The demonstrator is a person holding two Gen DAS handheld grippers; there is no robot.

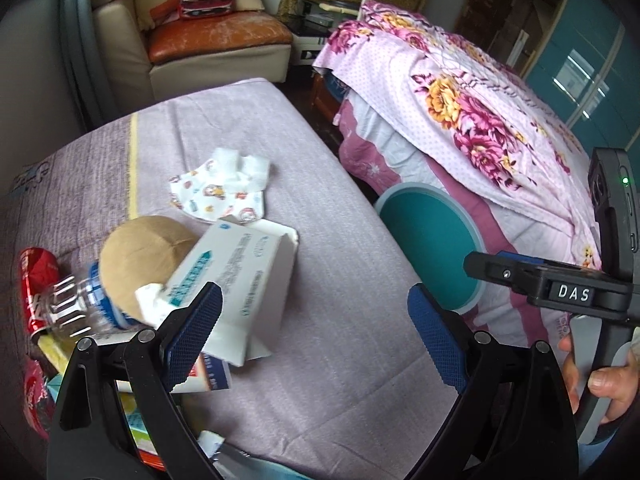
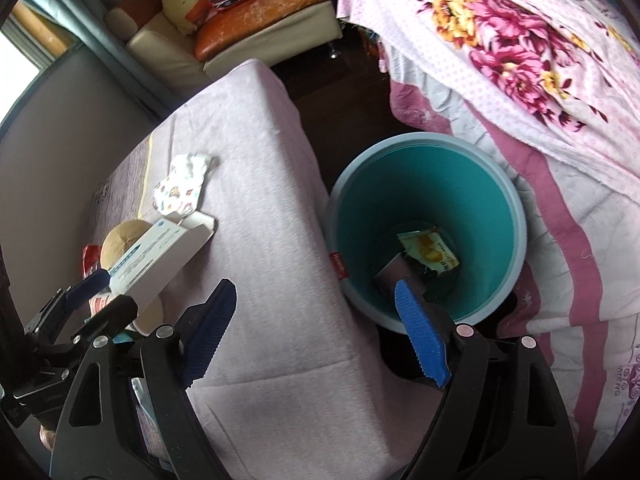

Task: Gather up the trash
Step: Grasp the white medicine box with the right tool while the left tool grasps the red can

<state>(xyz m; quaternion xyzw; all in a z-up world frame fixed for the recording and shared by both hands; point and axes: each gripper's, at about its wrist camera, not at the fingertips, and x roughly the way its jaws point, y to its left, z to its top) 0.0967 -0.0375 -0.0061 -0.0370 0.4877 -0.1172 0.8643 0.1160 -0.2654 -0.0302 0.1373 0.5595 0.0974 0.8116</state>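
Trash lies heaped on the left of a lilac-covered table [image 1: 340, 280]: a white carton [image 1: 240, 276], a brown round thing [image 1: 136, 256], a clear bottle [image 1: 76, 308], a red can [image 1: 36, 280] and a crumpled printed tissue [image 1: 224, 188]. My left gripper [image 1: 316, 336] is open over the cloth, its left pad just in front of the carton, with nothing between the jaws. My right gripper [image 2: 316, 332] is open and empty, straddling the table edge and a teal bin [image 2: 480, 208]. Inside the bin lie a yellow packet [image 2: 432, 252] and a grey flat piece [image 2: 394, 274].
A bed with a floral quilt [image 2: 500, 40] crowds the bin's right side. A cream armchair with an orange cushion [image 1: 220, 40] stands beyond the table. More small boxes [image 1: 212, 376] lie under my left gripper. A hand [image 1: 600, 380] holds the right gripper's black body [image 1: 572, 292].
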